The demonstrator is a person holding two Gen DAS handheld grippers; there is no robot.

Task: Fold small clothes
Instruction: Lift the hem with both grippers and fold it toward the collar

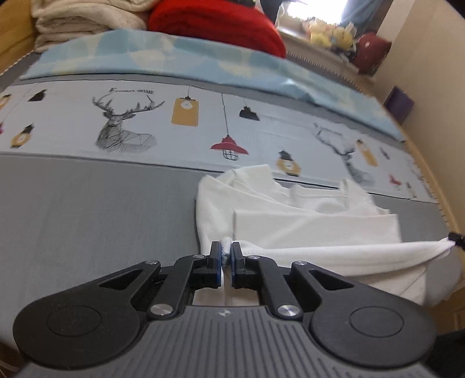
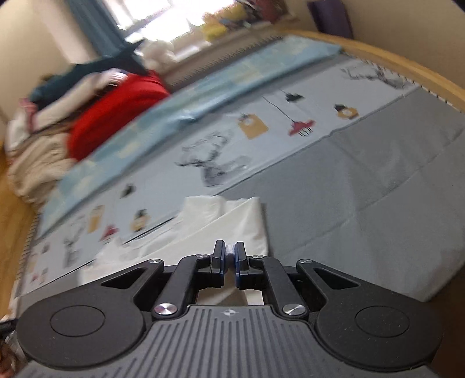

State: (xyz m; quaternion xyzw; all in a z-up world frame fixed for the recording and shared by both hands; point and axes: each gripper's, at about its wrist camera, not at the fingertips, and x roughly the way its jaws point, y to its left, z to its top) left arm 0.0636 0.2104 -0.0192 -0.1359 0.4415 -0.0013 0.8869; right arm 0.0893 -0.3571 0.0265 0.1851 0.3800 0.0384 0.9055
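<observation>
A small white garment [image 1: 305, 224] lies partly folded on the grey bed cover, its far part crumpled. My left gripper [image 1: 226, 251] is shut on a bunched corner of its near edge. That edge stretches taut to the right, where the tip of the other gripper [image 1: 456, 237] pinches it at the frame's border. In the right wrist view the same white garment [image 2: 232, 221] spreads ahead, and my right gripper [image 2: 230, 252] is shut on a small bunch of its cloth. The lifted hem hides what lies under it.
The bed cover [image 1: 87, 203] is grey with a pale blue band of deer and lamp prints [image 1: 122, 125]. A folded light blue sheet [image 1: 174, 55], a red blanket [image 1: 218, 26] and cream blankets [image 1: 87, 20] lie at the far side. The wooden bed edge [image 2: 407, 67] runs along the right.
</observation>
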